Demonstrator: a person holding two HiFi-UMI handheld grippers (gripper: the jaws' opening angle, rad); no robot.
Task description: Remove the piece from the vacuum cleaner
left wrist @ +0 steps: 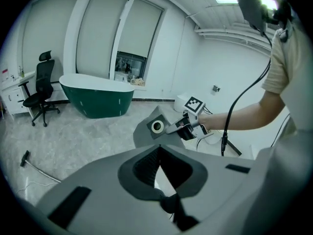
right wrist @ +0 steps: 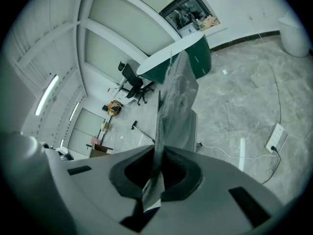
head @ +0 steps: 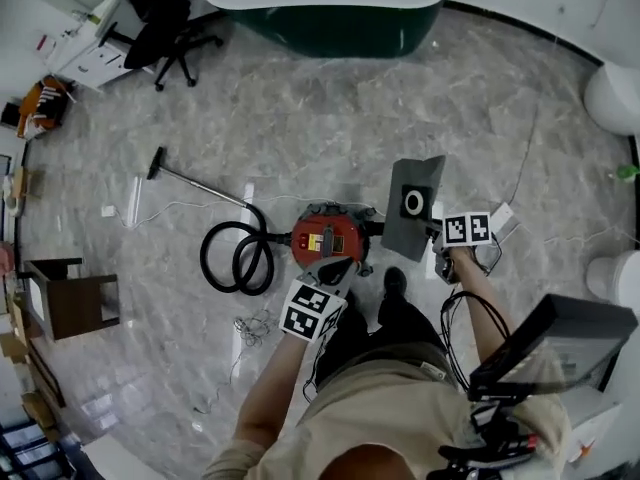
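A red canister vacuum cleaner [head: 325, 238] stands on the marble floor just in front of the person's feet, its black hose [head: 235, 258] coiled to its left. My right gripper [head: 438, 234] is shut on a flat grey dust bag [head: 412, 206] with a white ring and holds it up to the right of the vacuum. In the right gripper view the bag [right wrist: 177, 106] rises edge-on out of the closed jaws [right wrist: 157, 153]. The left gripper view shows the same bag [left wrist: 155, 127] in the right gripper [left wrist: 183, 128]. My left gripper [head: 330, 270] hovers over the vacuum's near side, shut [left wrist: 157, 148] on nothing.
A green bathtub [head: 330, 8] and a black office chair [head: 160, 18] stand at the far side. The vacuum's wand [head: 195, 180] lies on the floor to the left. A power strip [head: 500, 218] and cables [head: 250, 323] lie near the feet. A wooden stool [head: 70, 298] is at left.
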